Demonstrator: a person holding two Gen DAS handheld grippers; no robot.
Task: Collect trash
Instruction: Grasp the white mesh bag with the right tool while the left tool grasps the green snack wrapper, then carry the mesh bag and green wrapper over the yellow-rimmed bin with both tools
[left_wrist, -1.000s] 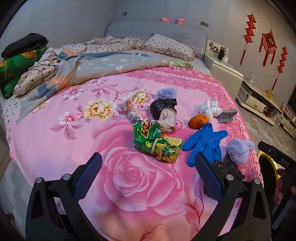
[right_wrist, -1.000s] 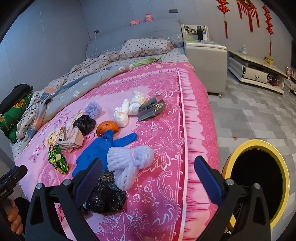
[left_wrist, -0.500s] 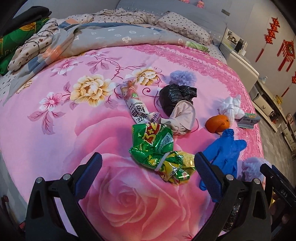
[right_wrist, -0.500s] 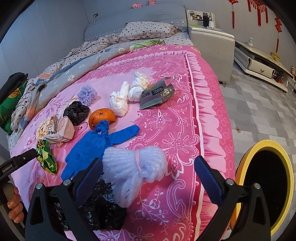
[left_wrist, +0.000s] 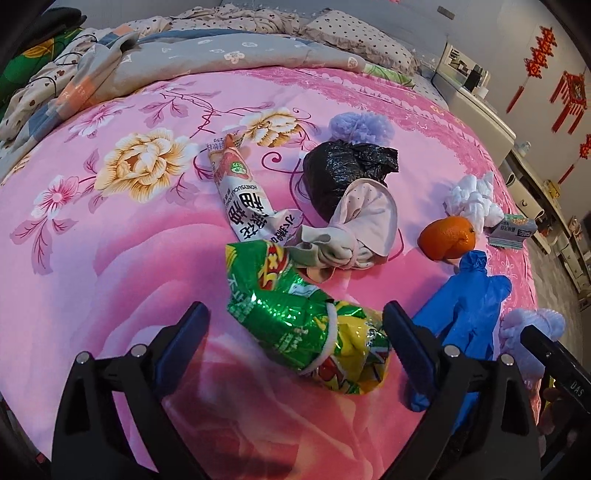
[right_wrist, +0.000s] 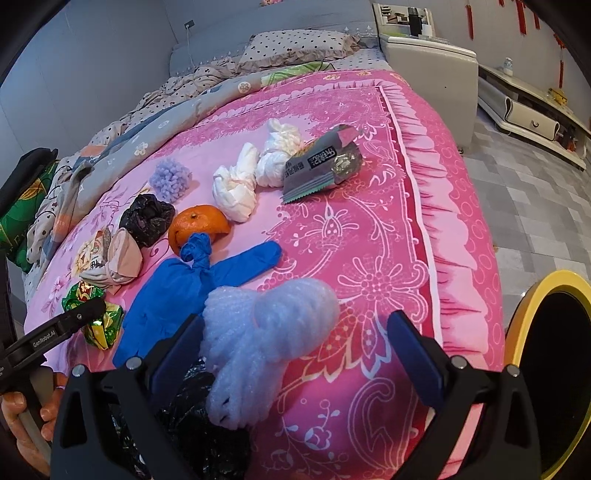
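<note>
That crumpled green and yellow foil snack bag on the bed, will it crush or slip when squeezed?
The crumpled green and yellow foil snack bag looks empty and creased, so it probably flattens and weighs little. Its glossy foil may slip. The left tool is closing around it, not yet touching.

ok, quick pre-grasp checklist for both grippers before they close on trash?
1. Left gripper straddles the green snack wrapper: ok, jaws closing, pads not pressing yet.
2. Blue glove clear of left gripper's right finger: cannot tell, it lies right beside it.
3. Right gripper open: ok.
4. White foam bundle centred between its fingers: not ok, sits toward the left finger.
5. Black bag under the bundle stays out of the grasp: cannot tell.
6. Yellow-rimmed bin open beside the bed: ok.
</note>
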